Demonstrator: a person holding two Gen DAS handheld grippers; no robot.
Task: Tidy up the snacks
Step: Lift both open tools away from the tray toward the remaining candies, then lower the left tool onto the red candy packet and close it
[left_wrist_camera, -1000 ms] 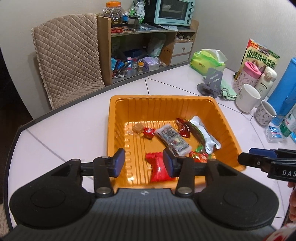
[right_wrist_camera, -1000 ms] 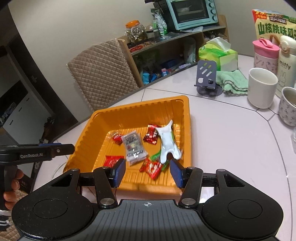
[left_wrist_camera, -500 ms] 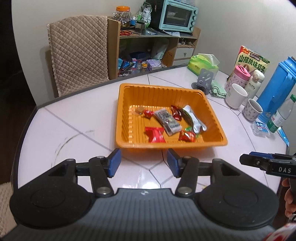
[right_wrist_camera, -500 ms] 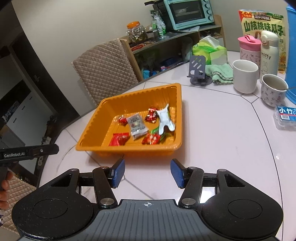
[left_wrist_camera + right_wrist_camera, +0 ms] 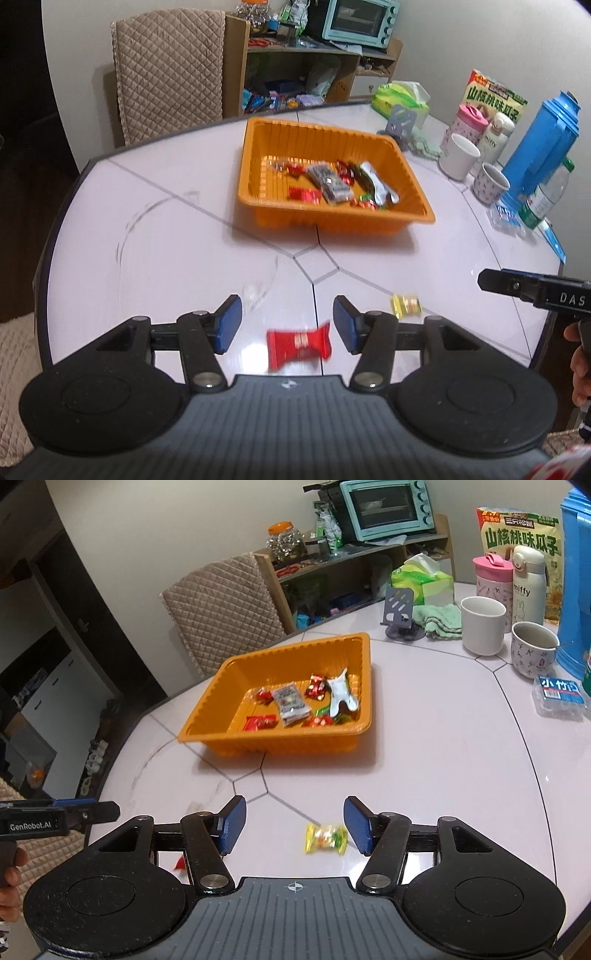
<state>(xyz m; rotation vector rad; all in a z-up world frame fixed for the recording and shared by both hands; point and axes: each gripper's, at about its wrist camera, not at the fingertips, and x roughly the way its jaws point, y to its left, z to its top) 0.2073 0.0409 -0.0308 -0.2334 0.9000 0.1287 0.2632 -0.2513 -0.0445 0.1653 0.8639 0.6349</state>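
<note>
An orange tray with several wrapped snacks stands mid-table; the right wrist view shows the tray too. My left gripper is open above the near table. A red wrapped candy lies on the table under the gap between its fingers, apart from the pads. My right gripper is open and its jaws are opening. A yellow candy lies on the table near its right finger, untouched. That yellow candy lies right of the left gripper. Each view shows the other gripper's tip at its edge.
At the right stand a white cup, a patterned mug, a blue jug, bottles, a seed bag and a small plastic box. A phone stand and tissues lie behind the tray. A quilted chair and shelf stand beyond.
Both grippers have drawn back from over the tray to the near part of the table, and their jaws stand wider. The red and yellow candies have come into view.
</note>
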